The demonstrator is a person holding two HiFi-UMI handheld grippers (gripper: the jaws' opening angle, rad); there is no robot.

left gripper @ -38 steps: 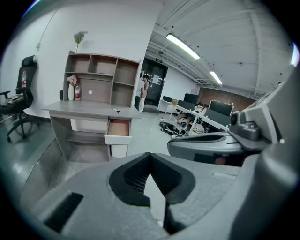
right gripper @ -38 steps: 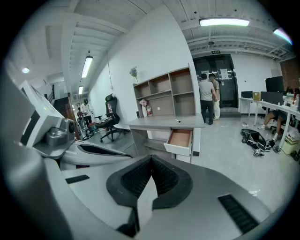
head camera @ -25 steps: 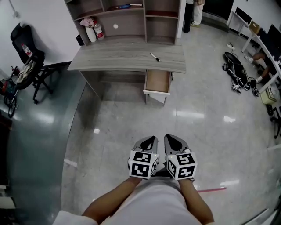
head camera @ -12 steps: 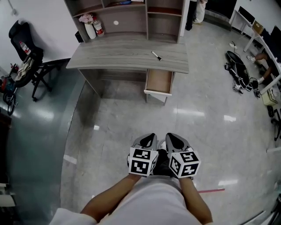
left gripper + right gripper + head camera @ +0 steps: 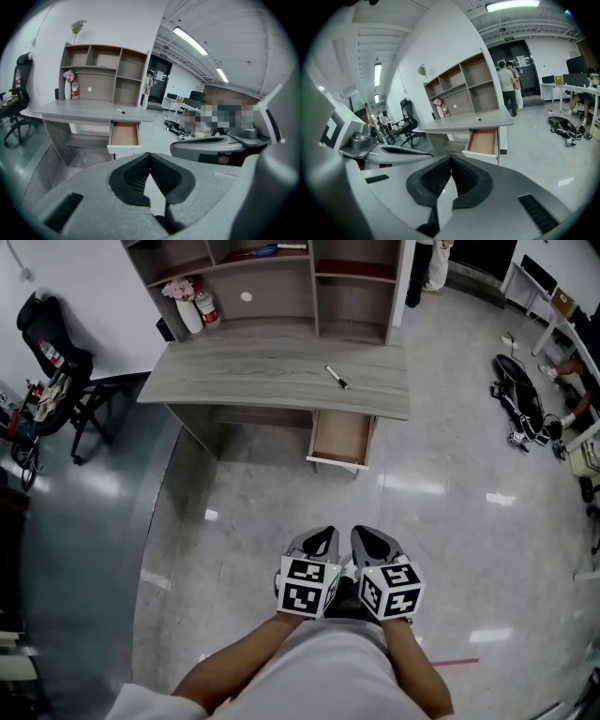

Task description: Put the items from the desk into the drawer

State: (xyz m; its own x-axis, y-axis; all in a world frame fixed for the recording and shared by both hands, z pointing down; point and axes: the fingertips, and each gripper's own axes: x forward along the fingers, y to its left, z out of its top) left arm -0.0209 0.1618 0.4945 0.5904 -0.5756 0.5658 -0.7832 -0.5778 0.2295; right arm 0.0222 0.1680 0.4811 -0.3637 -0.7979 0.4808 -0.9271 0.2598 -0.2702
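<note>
Compared with a second ago, the desk sits lower and further right in your head view, while your two tools keep the same spot, side by side in front of your body. Your left gripper has its jaws pressed together at the tips, and so does your right gripper; each gripper view shows the dark ribbed pads meeting. Both hang over the glossy grey floor, well apart from the furniture. Beyond them the drawer stands pulled open under the right end of the desk, its brown bottom showing. On the desk top, the black-and-white pen lies at an angle near the right end, about midway between the front and back edges, just behind the open drawer. Along the back edge rises a shelf unit, with a vase of flowers and a red bottle near the desk's back left corner.
</note>
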